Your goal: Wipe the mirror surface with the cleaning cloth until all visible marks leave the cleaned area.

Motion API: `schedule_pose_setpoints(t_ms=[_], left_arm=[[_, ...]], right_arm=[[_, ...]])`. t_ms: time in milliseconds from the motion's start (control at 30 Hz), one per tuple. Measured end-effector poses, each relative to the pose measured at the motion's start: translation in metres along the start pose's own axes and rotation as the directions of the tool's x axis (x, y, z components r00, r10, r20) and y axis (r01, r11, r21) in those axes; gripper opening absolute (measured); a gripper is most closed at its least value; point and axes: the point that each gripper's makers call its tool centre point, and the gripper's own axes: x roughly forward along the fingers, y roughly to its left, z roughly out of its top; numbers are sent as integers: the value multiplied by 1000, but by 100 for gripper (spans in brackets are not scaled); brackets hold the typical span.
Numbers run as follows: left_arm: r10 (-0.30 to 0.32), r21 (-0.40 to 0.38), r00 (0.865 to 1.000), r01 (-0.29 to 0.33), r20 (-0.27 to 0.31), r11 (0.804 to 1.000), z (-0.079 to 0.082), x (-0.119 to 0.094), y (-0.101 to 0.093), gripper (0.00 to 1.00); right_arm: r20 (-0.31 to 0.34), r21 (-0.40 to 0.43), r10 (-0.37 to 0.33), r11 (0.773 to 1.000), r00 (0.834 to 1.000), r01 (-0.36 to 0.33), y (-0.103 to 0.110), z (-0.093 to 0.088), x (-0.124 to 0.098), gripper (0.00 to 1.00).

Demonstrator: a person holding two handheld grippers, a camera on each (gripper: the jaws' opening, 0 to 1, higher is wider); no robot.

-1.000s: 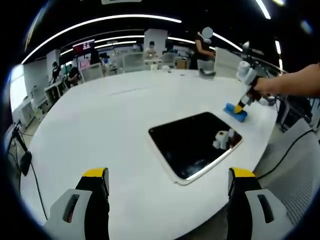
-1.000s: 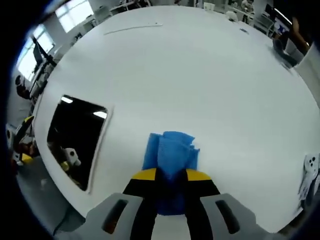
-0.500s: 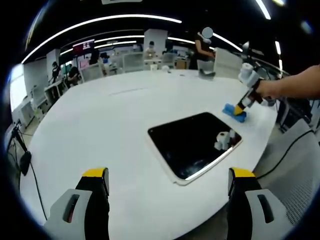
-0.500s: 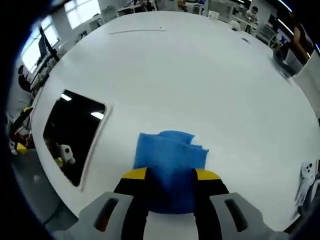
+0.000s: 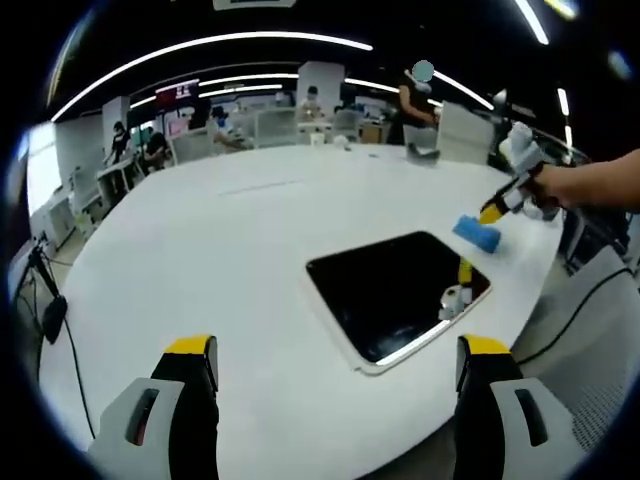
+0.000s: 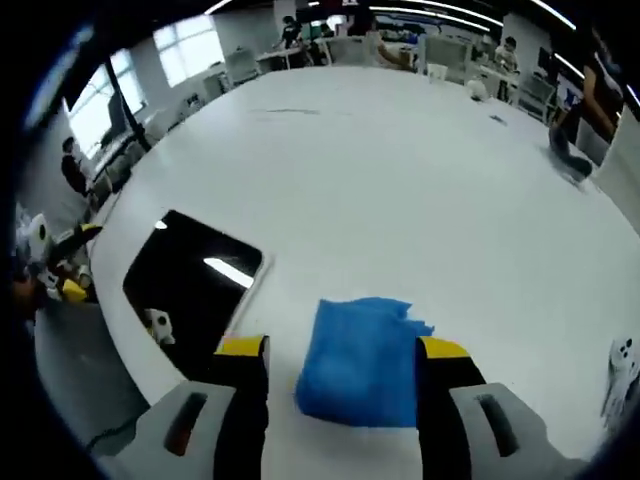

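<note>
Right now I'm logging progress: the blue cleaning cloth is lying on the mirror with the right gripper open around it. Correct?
Not quite. The blue cleaning cloth lies on the white table beside the mirror, not on it, as the right gripper view shows. The right gripper is indeed open around it.

Before you, a large round white desk [image 5: 200, 260] carries a dark rectangular mirror with a pale frame [image 5: 395, 293] and, just beside it, a folded blue cleaning cloth [image 6: 362, 360].
</note>
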Motion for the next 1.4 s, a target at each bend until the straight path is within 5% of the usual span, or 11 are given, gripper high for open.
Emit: schedule_pose_setpoints(t_ms=[133, 267, 367, 567, 900, 1000, 1267, 1400], left_arm=[[-17, 36, 1000, 18, -15, 999, -2, 0, -6, 100], [-10, -5, 1000, 10, -5, 1000, -1, -1, -2, 100], [-6, 18, 1000, 6, 3, 1000, 1, -1, -3, 100], [-8, 3, 999, 8, 32, 1000, 7, -3, -4, 100], [4, 29, 999, -6, 46, 1000, 10, -4, -1, 100], [-4, 44, 999, 2, 39, 999, 10, -3, -4, 100], [18, 29, 999, -19, 38, 999, 9, -4, 1, 100], [20, 22, 999, -21, 44, 1000, 9, -5, 4, 100]], right_arm=[[106, 2, 0, 1000, 994, 0, 11, 1, -10, 86], [237, -30, 36, 999, 971, -30, 34, 8, -23, 94], [274, -18, 35, 999, 961, -32, 45, 3, -29, 100], [314, -41, 40, 999, 948, -28, 62, -6, -41, 100], [351, -6, -23, 1000, 936, 27, 52, -15, -54, 100], [372, 63, -55, 997, 927, 34, 47, -16, -54, 100], [329, 62, -38, 998, 944, 18, 55, -23, -53, 100], [357, 71, -68, 996, 931, 46, 49, -21, -54, 100]])
